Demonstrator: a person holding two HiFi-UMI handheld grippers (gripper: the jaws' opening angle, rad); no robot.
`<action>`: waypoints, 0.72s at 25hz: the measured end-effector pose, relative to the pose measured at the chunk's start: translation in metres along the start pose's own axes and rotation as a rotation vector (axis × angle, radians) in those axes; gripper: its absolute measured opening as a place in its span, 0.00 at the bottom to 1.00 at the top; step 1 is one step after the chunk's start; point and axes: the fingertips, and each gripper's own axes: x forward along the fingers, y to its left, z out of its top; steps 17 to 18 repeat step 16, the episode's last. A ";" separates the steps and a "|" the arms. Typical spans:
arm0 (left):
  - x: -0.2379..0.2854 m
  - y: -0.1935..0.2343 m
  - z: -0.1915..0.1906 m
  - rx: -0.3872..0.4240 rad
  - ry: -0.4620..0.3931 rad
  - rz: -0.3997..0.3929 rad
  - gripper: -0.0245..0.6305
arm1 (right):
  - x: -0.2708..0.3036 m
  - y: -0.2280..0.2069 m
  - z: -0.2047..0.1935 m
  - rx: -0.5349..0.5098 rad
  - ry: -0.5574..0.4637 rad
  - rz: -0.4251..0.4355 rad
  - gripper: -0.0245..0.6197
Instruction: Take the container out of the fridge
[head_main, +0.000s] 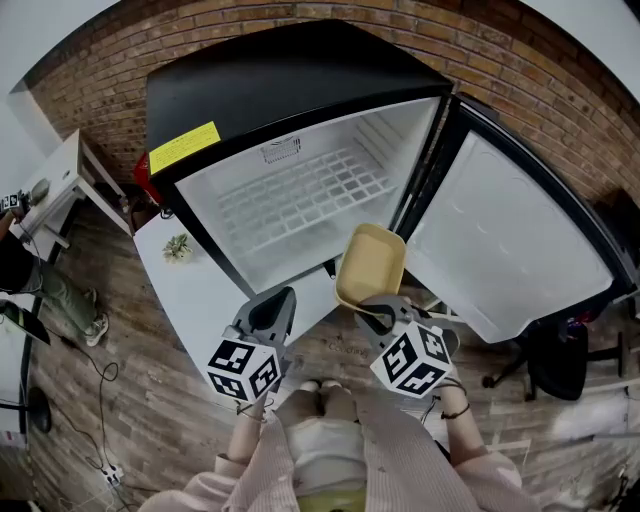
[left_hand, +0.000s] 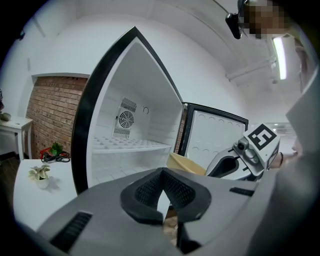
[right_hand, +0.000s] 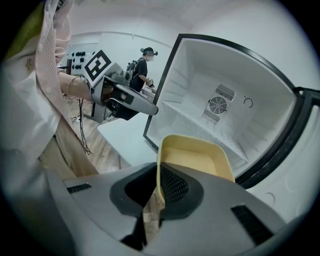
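Right gripper view: right hand-held gripper (right_hand: 156, 189) pinches the empty yellow container (right_hand: 196, 159) by its rim.

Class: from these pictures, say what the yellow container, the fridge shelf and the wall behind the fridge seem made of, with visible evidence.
Yellow container: probably plastic, matt; thin even wall, rounded moulded corners, one flat colour.
Fridge shelf: likely white-coated wire; open grid of thin bars.
Wall: brick, rough, unpainted; red-brown courses with pale joints.
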 end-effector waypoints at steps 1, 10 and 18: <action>0.000 -0.001 0.000 0.005 -0.001 0.001 0.02 | -0.001 0.000 -0.001 -0.001 -0.002 0.001 0.07; 0.000 -0.003 0.001 0.011 -0.017 0.022 0.02 | -0.003 -0.004 -0.005 -0.013 -0.014 0.005 0.07; 0.002 0.001 0.008 0.008 -0.016 0.030 0.02 | 0.000 -0.009 -0.001 -0.016 -0.015 0.016 0.07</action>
